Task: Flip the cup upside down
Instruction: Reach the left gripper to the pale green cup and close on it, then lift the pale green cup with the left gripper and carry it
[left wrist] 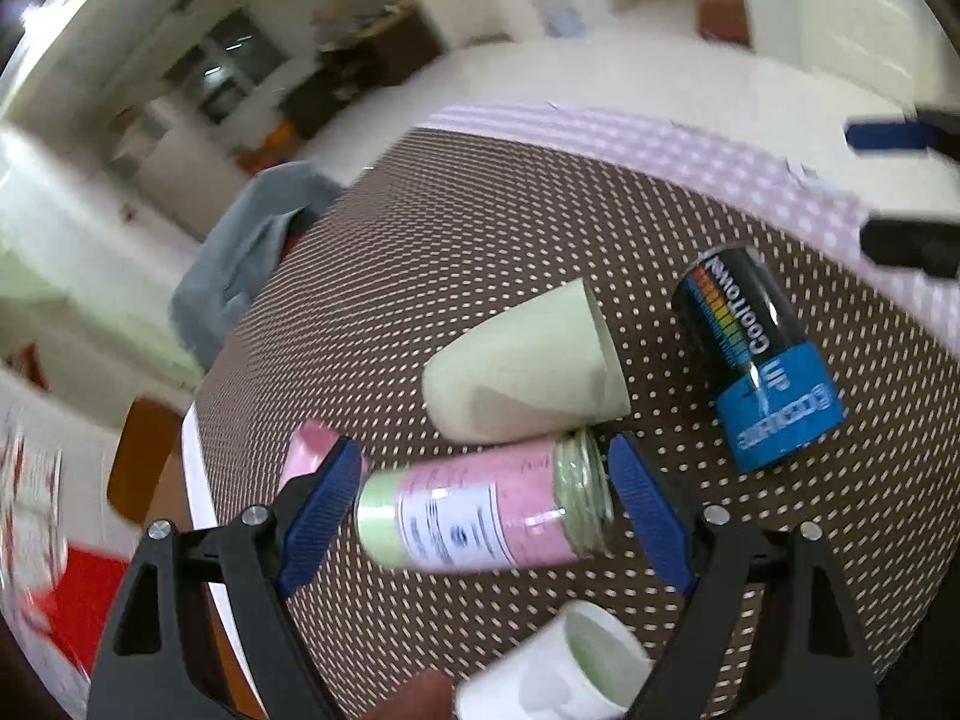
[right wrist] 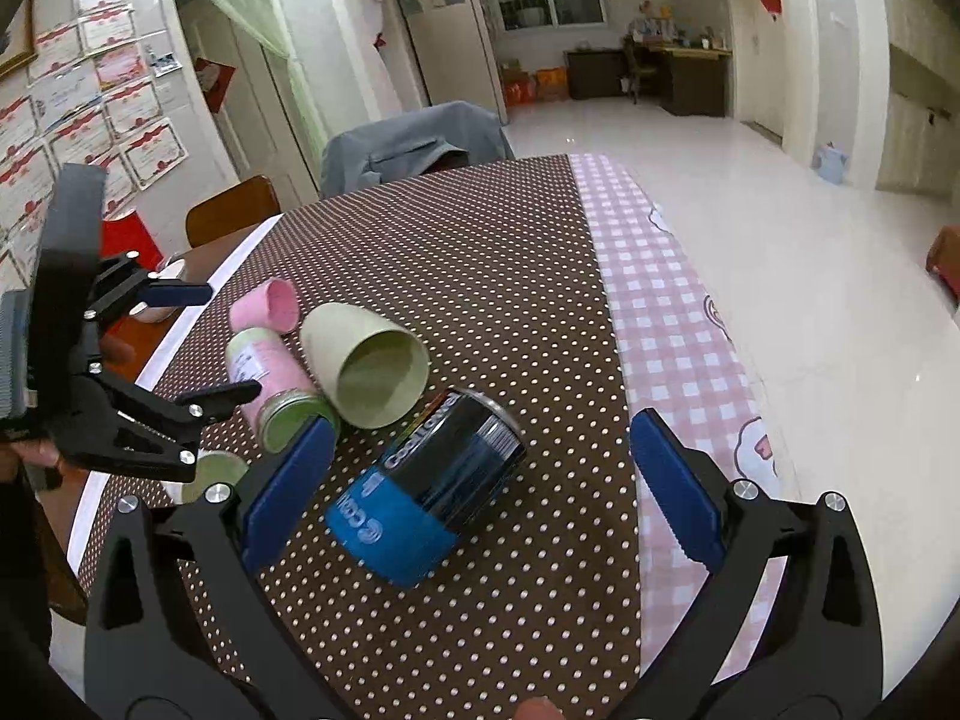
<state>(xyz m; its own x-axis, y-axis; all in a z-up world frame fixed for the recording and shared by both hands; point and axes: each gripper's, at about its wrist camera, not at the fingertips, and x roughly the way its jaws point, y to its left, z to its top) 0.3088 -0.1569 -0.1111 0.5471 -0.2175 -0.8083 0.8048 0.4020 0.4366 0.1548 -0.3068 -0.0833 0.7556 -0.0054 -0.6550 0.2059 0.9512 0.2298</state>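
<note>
A pale green cup point(left wrist: 522, 372) lies on its side on the brown dotted tablecloth point(left wrist: 480, 228), its mouth facing right. In the right wrist view the cup point(right wrist: 366, 369) shows its open mouth toward the camera. My left gripper point(left wrist: 486, 504) is open, its jaws either side of a pink and green bottle point(left wrist: 480, 516) that lies just in front of the cup. My right gripper point(right wrist: 480, 480) is open above a black and blue can point(right wrist: 432, 480) that lies on its side to the right of the cup. The left gripper point(right wrist: 207, 342) also shows at the left.
A small white cup point(left wrist: 570, 672) with a green inside sits at the near edge. A pink cap point(right wrist: 267, 306) lies behind the bottle. A pink checked cloth point(right wrist: 666, 312) covers the table's right side. A chair with a grey jacket point(right wrist: 414, 141) stands at the far end.
</note>
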